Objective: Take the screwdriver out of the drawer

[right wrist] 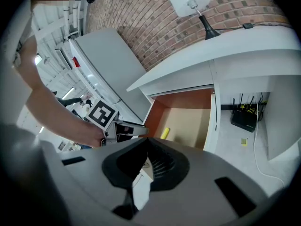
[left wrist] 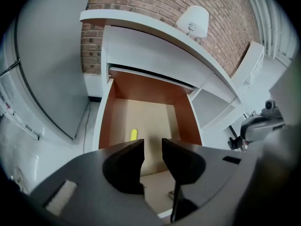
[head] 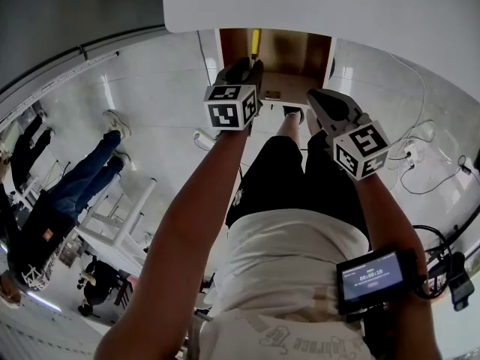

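The drawer under the white desk stands pulled open, with brown side walls and a pale bottom. A yellow screwdriver lies along its left side; the same screwdriver shows just beyond my left jaw, its lower part hidden. My left gripper hovers over the drawer's front left, pointing down into it. This left gripper is open, with nothing between the jaws. My right gripper hangs in front of the drawer's right side. That right gripper is shut and empty; past it the screwdriver shows.
A white desk top overhangs the drawer, with a lamp against a brick wall. A router sits on the floor to the drawer's right, cables trailing there. A tall white cabinet stands left. Another person stands left.
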Tool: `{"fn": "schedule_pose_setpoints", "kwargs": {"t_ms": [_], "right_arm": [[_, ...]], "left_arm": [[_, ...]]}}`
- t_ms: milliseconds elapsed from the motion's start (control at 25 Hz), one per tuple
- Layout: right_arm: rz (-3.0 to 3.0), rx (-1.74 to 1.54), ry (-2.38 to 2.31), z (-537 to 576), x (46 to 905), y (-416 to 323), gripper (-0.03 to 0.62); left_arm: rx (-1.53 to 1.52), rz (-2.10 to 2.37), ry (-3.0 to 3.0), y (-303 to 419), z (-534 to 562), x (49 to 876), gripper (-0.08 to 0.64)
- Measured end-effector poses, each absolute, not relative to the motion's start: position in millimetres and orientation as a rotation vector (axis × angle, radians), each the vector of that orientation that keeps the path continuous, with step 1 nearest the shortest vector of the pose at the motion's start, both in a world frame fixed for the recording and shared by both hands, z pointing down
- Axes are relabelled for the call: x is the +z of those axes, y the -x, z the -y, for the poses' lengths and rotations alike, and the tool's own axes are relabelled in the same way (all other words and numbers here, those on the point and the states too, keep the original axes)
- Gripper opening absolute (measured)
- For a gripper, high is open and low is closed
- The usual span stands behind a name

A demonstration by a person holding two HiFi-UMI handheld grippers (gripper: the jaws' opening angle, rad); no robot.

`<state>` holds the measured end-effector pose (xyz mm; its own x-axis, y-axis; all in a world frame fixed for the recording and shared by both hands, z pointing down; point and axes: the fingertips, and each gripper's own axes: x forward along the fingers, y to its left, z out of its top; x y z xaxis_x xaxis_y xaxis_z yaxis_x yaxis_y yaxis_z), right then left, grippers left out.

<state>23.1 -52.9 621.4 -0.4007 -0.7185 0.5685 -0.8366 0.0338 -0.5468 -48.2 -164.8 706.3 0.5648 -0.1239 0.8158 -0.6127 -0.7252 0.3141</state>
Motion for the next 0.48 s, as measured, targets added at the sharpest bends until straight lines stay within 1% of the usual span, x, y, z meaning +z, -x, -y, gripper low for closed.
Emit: {"fn": "schedule_pose_setpoints", "kwargs": {"t_ms": [240,480], "right_arm": [[2.153,1.309,-1.675,54,623,-30,0.006],[2.170,1.297,-1.668,59,621,-29,0.006]], "left_arm": [[1.114,0.571,-2.206,43,164,714,0.167],[1.139,0.590,-2.190,42,175,725,0.170]]}}
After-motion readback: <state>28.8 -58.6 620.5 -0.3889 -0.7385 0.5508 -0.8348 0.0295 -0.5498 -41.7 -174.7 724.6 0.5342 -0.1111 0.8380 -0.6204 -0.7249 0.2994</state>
